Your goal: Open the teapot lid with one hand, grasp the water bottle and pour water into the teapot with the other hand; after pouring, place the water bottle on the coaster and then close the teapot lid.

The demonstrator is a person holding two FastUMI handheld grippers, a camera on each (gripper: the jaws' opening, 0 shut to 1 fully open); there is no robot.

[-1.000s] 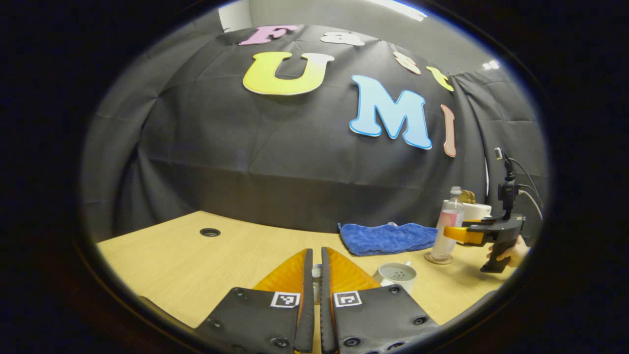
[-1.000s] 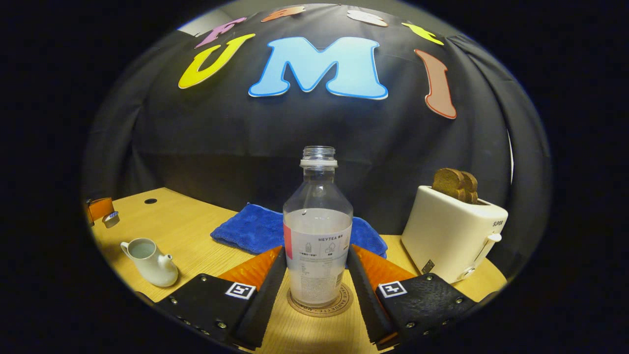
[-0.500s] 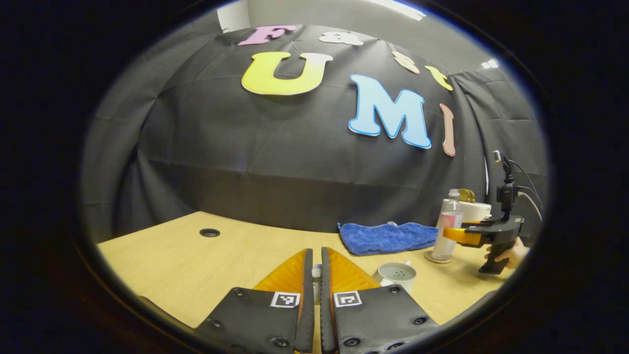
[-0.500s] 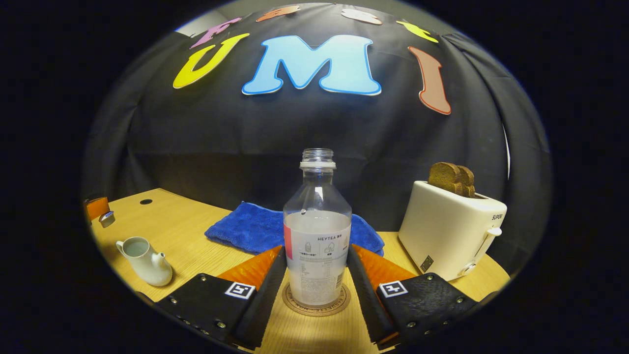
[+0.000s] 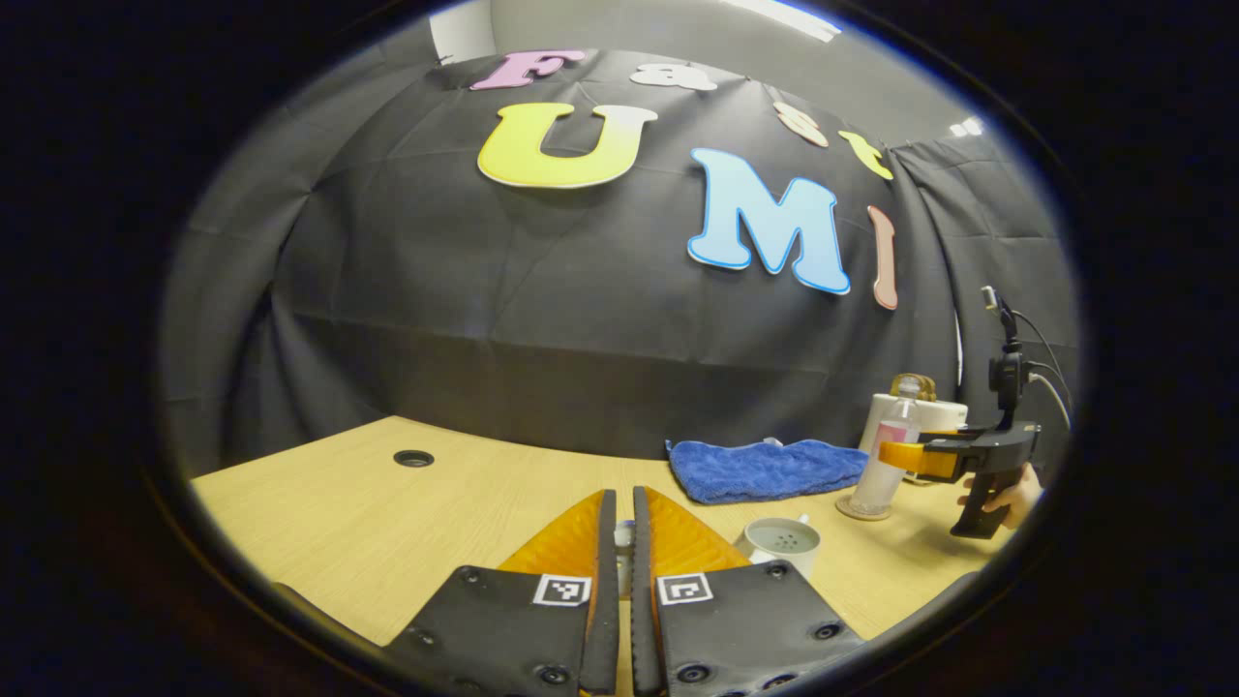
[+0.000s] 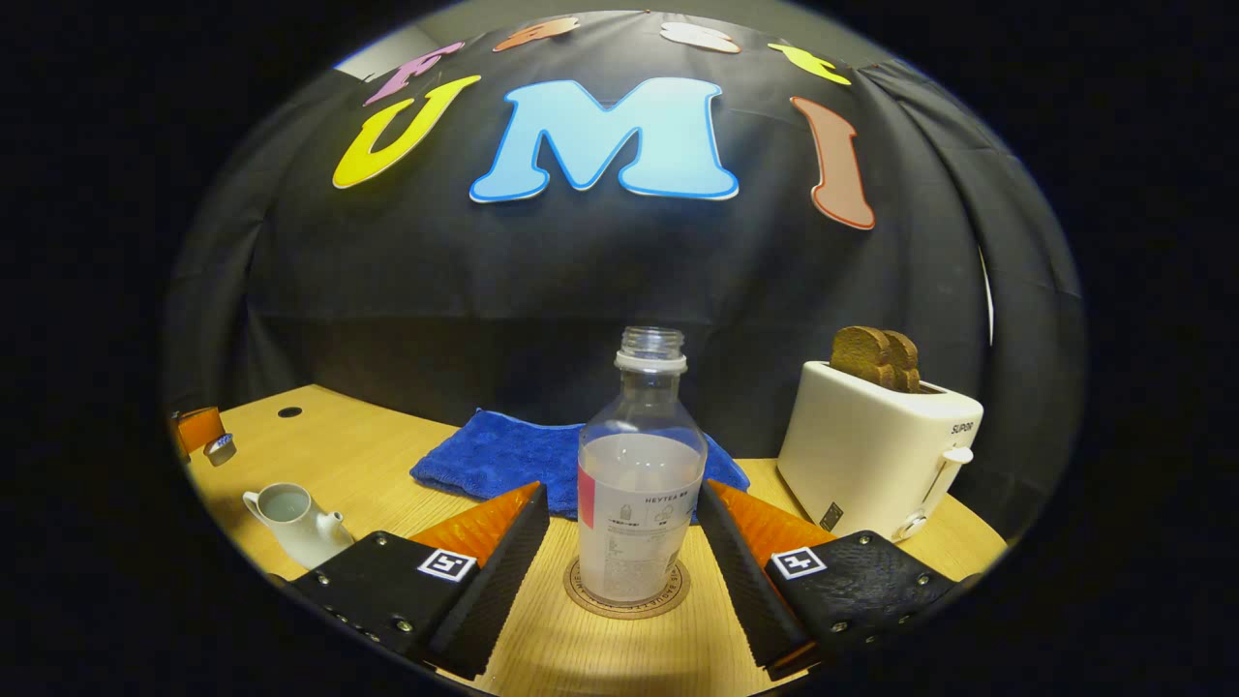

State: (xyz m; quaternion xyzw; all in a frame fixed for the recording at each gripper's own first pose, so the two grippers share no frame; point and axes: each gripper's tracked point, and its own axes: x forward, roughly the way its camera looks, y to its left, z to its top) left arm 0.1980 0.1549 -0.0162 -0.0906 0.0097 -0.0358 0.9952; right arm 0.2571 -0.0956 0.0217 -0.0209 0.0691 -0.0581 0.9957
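Note:
The clear water bottle, uncapped and part full, stands upright on the round coaster. My right gripper is open, with its fingers on either side of the bottle and clear of it. The white teapot sits lidless at the left with water inside. In the left gripper view my left gripper is shut on the small teapot lid, held above the table left of the teapot. Farther right stand the bottle and the right gripper, held by a hand.
A blue towel lies behind the bottle. A cream toaster holding bread stands to the right of it. The wooden table has a cable hole at the far left.
My right gripper's fingers have spread and drawn back from the bottle, which stays on the coaster. The left gripper holds still with the lid.

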